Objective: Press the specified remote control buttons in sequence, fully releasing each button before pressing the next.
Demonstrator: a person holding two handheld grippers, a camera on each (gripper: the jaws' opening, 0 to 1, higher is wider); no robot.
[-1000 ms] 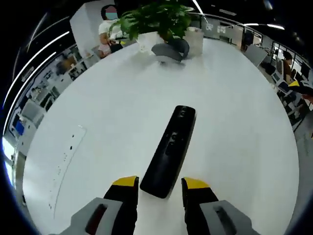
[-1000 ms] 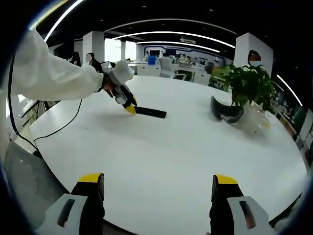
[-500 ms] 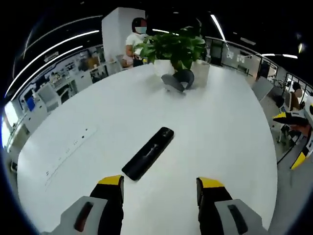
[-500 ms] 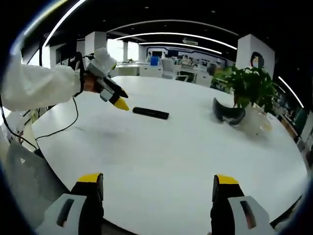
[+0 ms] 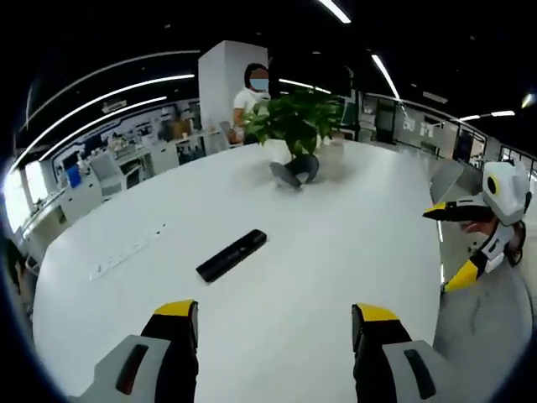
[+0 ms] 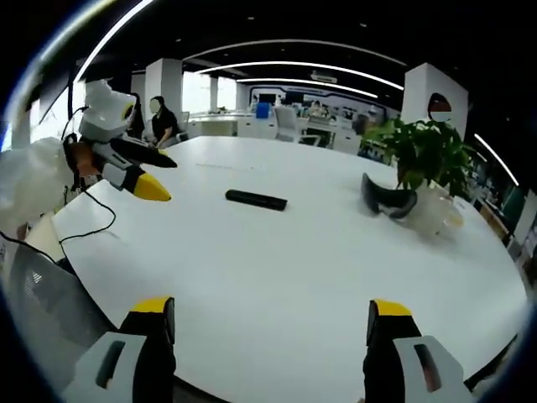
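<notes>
The left gripper (image 5: 273,323) has its yellow-tipped jaws spread wide and holds nothing; it hangs above the near part of the table, well apart from the remote. The right gripper (image 6: 273,319) is likewise wide open and empty, poised over the table's near edge. In the right gripper view the left gripper shows again at the left, raised clear of the surface.

The large white round table (image 5: 336,243) carries everything. At its far side stands a potted plant (image 5: 294,122), with a dark curved headset-like object (image 5: 292,170) lying just beside the pot. The remote control (image 5: 231,255) lies flat near the table's middle, alone, a slim black bar (image 6: 256,200).

It looks light, rigid and smooth, so it would likely skate on the glossy tabletop under a sideways push. Steadying it by its long edges with one gripper and pressing straight down with a single jaw tip of the other seems safest.

The buttons are too small to make out in either view, and which end is the front cannot be told. A faint strip of marks (image 5: 126,252) on the table is unclear.
</notes>
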